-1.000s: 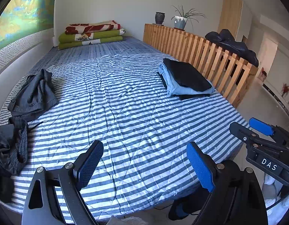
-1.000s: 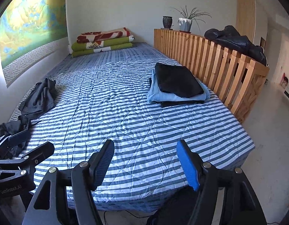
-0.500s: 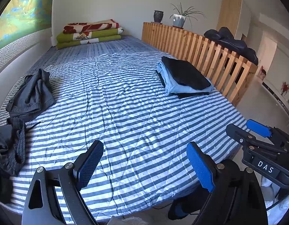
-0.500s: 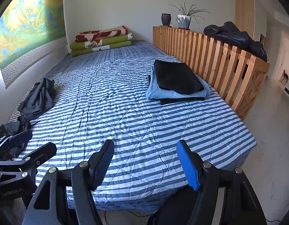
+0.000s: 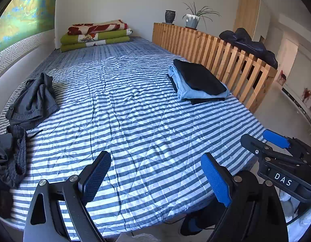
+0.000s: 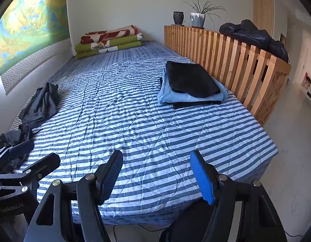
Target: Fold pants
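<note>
"Where were the pants?" asked the first.

"The crumpled grey pants (image 5: 32, 98) lay on the bed (image 5: 145, 121) at about ten o'clock, hard by the wall-side edge; a second dark heap (image 5: 10, 157) sat at nine o'clock, just beside them; a folded stack (image 5: 197, 84) rested at one o'clock against the wooden slat rail (image 5: 226, 60)."

"And the claws?"

"Both released; the left claw (image 5: 155, 177) hung over the near edge of the bed with nothing between its jaws; the right claw (image 6: 156, 176) stood equally wide and empty, beside it."

"How would the cloth handle?"

"Soft and light, she judged; limp, likely to sag and drag on the striped cover; the waistband looked the best hold, one claw at each corner, though which fold hid it she could not tell."

"Room to work?"

"Plenty; the middle of the bed from eleven to one o'clock lay bare; the wall at nine o'clock and the rail at two o'clock hemmed the sides; the near edge dropped to the floor."
</note>
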### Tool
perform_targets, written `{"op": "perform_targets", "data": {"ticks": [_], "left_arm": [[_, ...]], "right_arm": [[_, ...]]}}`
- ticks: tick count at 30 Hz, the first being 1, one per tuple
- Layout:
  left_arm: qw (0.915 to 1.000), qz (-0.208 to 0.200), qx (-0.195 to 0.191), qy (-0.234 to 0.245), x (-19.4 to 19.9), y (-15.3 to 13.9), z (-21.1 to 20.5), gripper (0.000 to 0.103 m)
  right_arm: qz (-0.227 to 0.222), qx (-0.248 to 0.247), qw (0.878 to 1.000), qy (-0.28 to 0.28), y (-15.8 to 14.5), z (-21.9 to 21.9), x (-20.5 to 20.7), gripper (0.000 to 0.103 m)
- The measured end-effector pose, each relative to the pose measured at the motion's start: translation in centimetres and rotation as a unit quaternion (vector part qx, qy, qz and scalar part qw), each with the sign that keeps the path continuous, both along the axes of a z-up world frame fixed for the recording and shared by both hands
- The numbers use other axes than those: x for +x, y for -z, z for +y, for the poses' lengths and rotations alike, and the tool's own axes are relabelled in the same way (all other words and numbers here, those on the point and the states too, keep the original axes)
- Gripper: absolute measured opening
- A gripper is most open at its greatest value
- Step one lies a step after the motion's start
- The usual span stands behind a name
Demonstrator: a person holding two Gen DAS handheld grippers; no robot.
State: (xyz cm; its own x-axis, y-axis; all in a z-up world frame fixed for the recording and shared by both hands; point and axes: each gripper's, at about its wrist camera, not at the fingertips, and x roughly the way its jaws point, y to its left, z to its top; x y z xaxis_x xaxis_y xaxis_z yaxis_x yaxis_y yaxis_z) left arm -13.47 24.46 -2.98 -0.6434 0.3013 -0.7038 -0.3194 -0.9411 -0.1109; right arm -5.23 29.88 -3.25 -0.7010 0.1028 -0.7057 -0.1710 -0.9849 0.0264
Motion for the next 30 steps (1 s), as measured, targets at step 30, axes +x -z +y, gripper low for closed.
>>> {"op": "perform_targets", "data": {"ticks": [30], "left_arm": [[1.0,-0.008,0.0,0.003,0.11,0.84,-0.01,0.093]], "right_arm": [[-0.01,-0.005,1.0,0.002,0.89,-0.32,-0.01,0.066]]}}
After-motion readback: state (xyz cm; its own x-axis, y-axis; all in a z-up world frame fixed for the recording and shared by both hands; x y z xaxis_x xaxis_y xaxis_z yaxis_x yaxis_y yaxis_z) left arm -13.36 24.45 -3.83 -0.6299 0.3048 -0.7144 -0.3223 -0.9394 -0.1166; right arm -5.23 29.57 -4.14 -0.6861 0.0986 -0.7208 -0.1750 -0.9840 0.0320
